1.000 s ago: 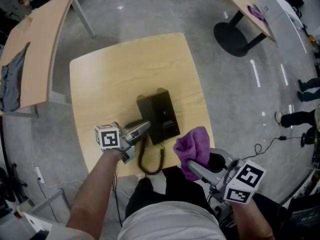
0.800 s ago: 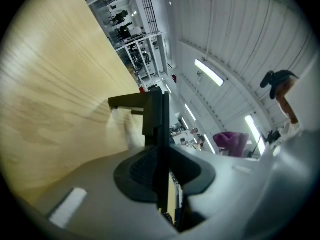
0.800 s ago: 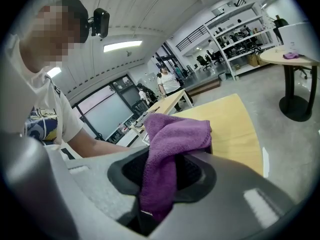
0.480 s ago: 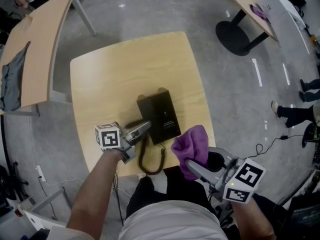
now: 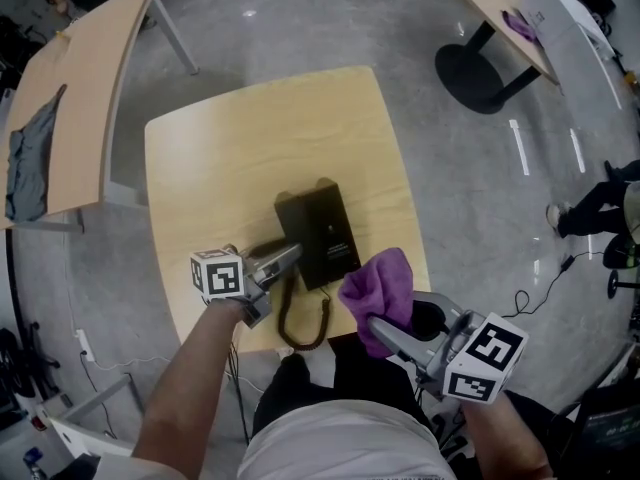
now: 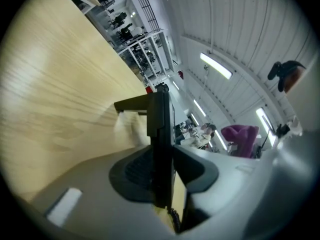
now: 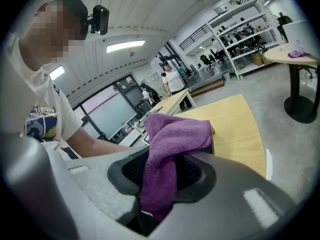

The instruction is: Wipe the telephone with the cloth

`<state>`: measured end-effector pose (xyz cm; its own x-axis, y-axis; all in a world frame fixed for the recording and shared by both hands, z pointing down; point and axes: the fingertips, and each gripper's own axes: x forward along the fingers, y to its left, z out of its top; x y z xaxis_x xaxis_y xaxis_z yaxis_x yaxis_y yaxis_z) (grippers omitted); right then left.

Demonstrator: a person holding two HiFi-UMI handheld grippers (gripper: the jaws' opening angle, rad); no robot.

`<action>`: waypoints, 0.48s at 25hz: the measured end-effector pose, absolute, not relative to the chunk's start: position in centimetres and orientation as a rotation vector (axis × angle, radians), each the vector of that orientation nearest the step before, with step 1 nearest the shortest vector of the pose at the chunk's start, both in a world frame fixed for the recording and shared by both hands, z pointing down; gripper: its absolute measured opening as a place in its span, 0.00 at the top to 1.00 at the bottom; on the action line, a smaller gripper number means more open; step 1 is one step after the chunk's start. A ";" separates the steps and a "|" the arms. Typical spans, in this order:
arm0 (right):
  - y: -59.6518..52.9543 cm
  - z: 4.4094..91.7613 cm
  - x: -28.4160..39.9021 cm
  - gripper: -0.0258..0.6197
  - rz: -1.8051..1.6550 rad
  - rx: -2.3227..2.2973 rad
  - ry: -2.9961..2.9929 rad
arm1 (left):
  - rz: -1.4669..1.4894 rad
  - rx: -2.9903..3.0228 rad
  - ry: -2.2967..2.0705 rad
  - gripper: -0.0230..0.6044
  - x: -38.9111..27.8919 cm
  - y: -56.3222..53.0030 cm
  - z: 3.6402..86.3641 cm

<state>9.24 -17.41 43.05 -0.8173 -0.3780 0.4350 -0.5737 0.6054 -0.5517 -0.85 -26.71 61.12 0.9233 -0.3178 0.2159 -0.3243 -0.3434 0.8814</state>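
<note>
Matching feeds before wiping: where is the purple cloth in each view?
Head view: purple cloth, lower right of centre, in the right hand-held gripper.
Left gripper view: small, right of centre.
Right gripper view: centre, clamped between the jaws.
Shared landmark: the wooden table.

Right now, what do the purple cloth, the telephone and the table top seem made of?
The purple cloth: soft microfibre or terry, by its fuzzy nap. The telephone: probably matte black plastic, a smooth moulded shell. The table top: pale wood-grain laminate or veneer; cannot tell which.
</note>
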 end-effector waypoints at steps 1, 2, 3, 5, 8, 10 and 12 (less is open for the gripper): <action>-17.5 43.1 9.3 0.78 1.019 0.776 -2.560 | 0.018 1.952 -0.475 0.74 -0.9 -26.7 61.2; -17.6 43.2 9.3 0.78 1.016 0.775 -2.561 | 0.029 1.954 -0.482 0.74 -1.0 -26.7 61.2; -17.6 43.3 9.3 0.78 1.011 0.773 -2.563 | 0.041 1.956 -0.489 0.73 -1.0 -26.7 61.3; -17.8 43.3 9.4 0.78 1.000 0.766 -2.569 | 0.070 1.960 -0.499 0.70 -1.2 -26.4 61.3; -17.9 43.3 9.5 0.78 0.985 0.744 -2.580 | 0.088 1.961 -0.531 0.67 -1.9 -26.1 61.0; -18.0 43.3 9.5 0.78 0.980 0.725 -2.592 | 0.085 1.950 -0.579 0.67 -2.9 -26.1 60.8; -18.3 43.1 9.5 0.78 0.967 0.706 -2.608 | 0.084 1.943 -0.639 0.67 -4.1 -25.9 60.4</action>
<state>9.48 -18.26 43.14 -0.8443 -0.3486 0.4070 -0.5297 0.6580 -0.5352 -4.06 -25.93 60.36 0.8552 -0.3957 0.3348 -0.4691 -0.3161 0.8247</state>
